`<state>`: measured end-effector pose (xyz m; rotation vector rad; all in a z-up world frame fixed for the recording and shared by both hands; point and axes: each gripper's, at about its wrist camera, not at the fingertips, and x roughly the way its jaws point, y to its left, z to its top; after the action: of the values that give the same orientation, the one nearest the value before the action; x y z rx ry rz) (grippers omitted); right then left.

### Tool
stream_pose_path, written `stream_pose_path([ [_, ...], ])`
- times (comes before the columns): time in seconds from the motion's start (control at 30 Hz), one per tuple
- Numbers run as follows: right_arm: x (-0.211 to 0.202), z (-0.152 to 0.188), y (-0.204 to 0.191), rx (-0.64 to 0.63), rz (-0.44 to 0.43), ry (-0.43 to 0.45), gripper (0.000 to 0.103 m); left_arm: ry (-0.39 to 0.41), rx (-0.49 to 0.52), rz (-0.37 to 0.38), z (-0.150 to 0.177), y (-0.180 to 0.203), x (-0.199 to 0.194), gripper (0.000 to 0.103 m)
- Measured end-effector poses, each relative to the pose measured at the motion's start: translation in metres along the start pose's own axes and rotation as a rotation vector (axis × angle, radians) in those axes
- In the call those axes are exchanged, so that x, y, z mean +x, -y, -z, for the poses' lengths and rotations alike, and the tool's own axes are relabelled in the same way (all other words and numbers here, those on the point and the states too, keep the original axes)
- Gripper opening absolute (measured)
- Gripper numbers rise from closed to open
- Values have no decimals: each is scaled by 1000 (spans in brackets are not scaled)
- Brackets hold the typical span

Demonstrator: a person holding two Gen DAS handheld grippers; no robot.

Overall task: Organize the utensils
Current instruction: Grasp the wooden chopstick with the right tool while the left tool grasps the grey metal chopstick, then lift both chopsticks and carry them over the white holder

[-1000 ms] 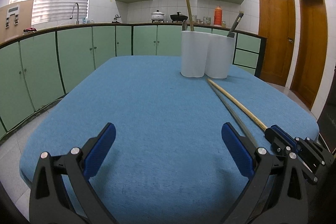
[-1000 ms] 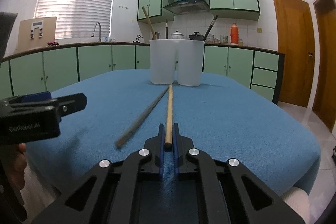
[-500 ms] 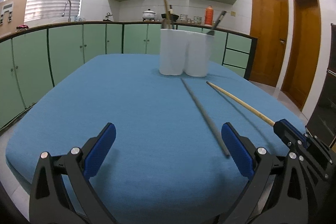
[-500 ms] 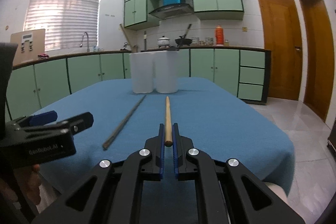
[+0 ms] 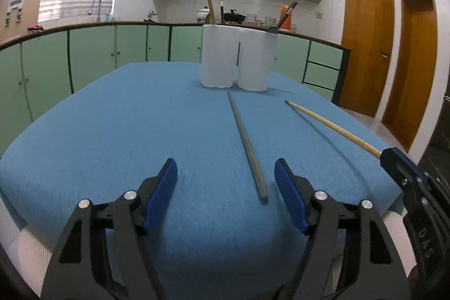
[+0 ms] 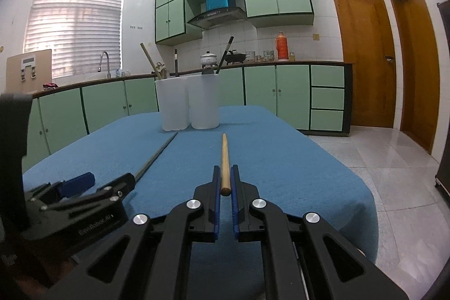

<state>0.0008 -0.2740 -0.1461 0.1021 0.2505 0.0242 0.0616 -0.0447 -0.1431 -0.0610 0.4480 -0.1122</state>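
A grey chopstick (image 5: 247,145) lies on the blue tablecloth (image 5: 126,131), pointing toward the white two-cup utensil holder (image 5: 234,58). My left gripper (image 5: 225,173) hangs low over the cloth with its jaws closing. The grey chopstick's near end lies between the blue pads (image 5: 287,187), close to the right one and untouched. My right gripper (image 6: 225,182) is shut on the near end of a wooden chopstick (image 6: 224,153), held just above the cloth and aimed at the holder (image 6: 188,103). The holder has several utensils standing in it. The right wrist view shows the left gripper (image 6: 104,183) at the lower left.
The table's near edge (image 5: 197,249) is just under the left gripper, and its right edge (image 6: 351,182) drops to a tiled floor. Green kitchen cabinets (image 5: 84,61) stand behind the table, and wooden doors (image 6: 362,58) at the right.
The left gripper has slid right until the grey chopstick's end lies between its fingers, and its jaws have narrowed. The right gripper has drawn the wooden chopstick back from the holder.
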Motion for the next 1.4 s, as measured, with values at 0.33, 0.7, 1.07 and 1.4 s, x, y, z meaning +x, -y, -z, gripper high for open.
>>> stream_pose_path([
  [0.33,-2,1,5,12,-8,5,7,11,30,-25,7,15,-3,23],
  [0.7,-2,-3,5,2,-2,19,7,10,44,-13,6,16,-7,6],
  [1.07,-10,-34,9,-25,-14,97,7,126,73,17,-23,20,-36,6],
  [1.4,-2,-97,20,-2,-93,135,7,246,76,51,-85,14,-52,6],
])
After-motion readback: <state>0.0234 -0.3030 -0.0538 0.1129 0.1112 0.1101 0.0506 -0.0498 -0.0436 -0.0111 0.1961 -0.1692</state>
